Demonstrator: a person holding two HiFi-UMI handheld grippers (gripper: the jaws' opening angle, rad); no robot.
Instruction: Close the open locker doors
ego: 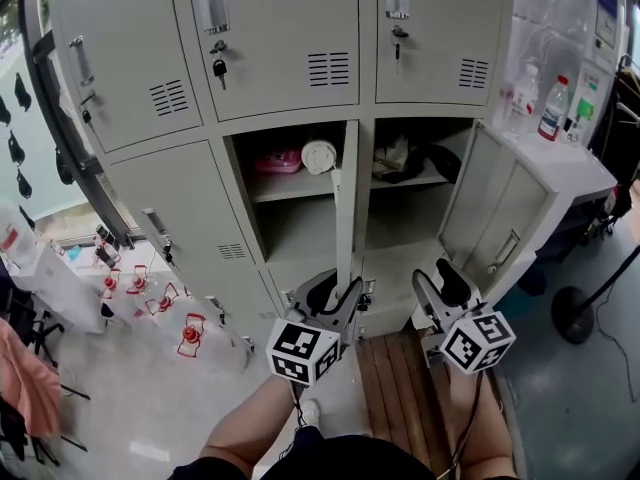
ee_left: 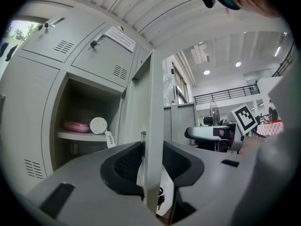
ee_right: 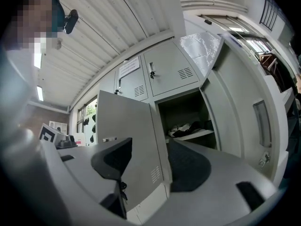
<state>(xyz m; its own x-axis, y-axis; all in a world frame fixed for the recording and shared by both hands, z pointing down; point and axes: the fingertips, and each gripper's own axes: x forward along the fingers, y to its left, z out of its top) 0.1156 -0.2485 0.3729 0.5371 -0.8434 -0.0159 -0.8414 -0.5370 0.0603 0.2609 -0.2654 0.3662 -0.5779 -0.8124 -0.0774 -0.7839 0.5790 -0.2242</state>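
Clamping the edge-on open locker door (ego: pixel 346 208) in the left tool (ego: pixel 338 290); holding the right tool (ego: pixel 440 286) agape and empty at its 3 o'clock

We see pale grey lockers (ego: pixel 270 38) and a matching door (ego: pixel 346 208). Inside are a pink case (ego: pixel 277 160), a white disc (ego: pixel 320 156) and dark clothes (ego: pixel 415 163). Black-and-white square markers pattern the left cube (ego: pixel 303 353) and right cube (ego: pixel 478 340). The pads (ee_left: pixel 123 166) are black, the planks (ego: pixel 395 388) brown, the clips (ego: pixel 190 333) red-and-white.
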